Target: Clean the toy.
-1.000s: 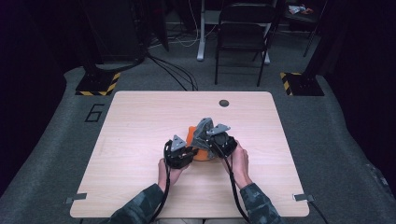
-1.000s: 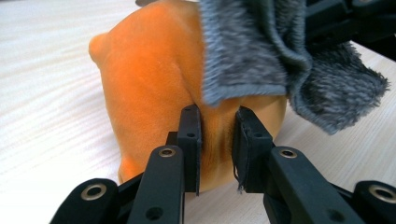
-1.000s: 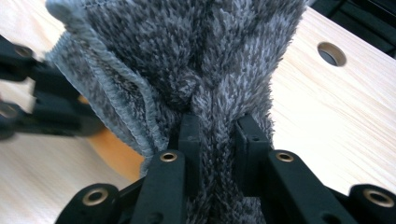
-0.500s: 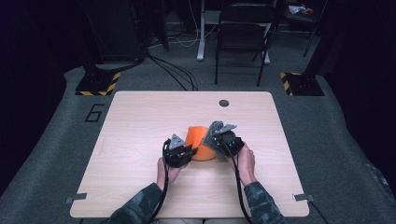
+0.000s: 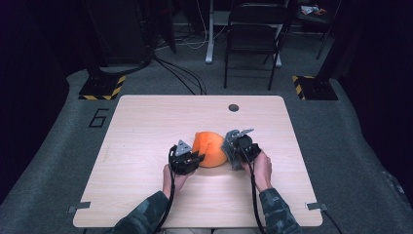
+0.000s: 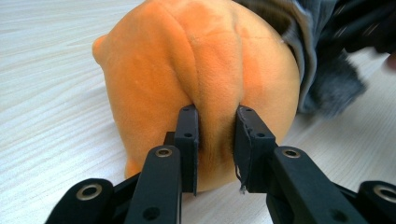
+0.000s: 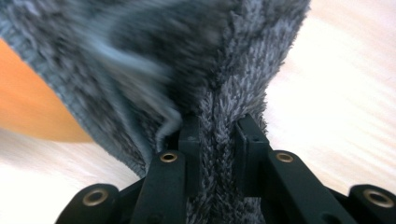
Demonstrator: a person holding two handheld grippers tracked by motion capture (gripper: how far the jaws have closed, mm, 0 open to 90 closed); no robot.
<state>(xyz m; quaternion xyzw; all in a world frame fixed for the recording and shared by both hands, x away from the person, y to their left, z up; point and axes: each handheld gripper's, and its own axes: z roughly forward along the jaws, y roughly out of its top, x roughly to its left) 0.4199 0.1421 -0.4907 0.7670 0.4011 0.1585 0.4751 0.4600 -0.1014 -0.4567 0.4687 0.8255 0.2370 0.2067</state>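
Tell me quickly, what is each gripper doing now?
Left gripper: closed, pinching a fold of the orange plush.
Right gripper: closed, holding the grey fuzzy cloth.

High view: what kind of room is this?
Probably a lab or recording studio, not a home: a bare wooden table on grey carpet, hazard-striped stand bases, cables across the floor, a folding chair, dark surroundings.

One table (image 5: 146,146) carries one orange plush (image 5: 209,148), one grey fuzzy cloth (image 5: 230,146) and one dark round hole (image 5: 234,107), with two grippers, left (image 5: 197,157) and right (image 5: 234,148), while one chair (image 5: 253,34) stands behind.
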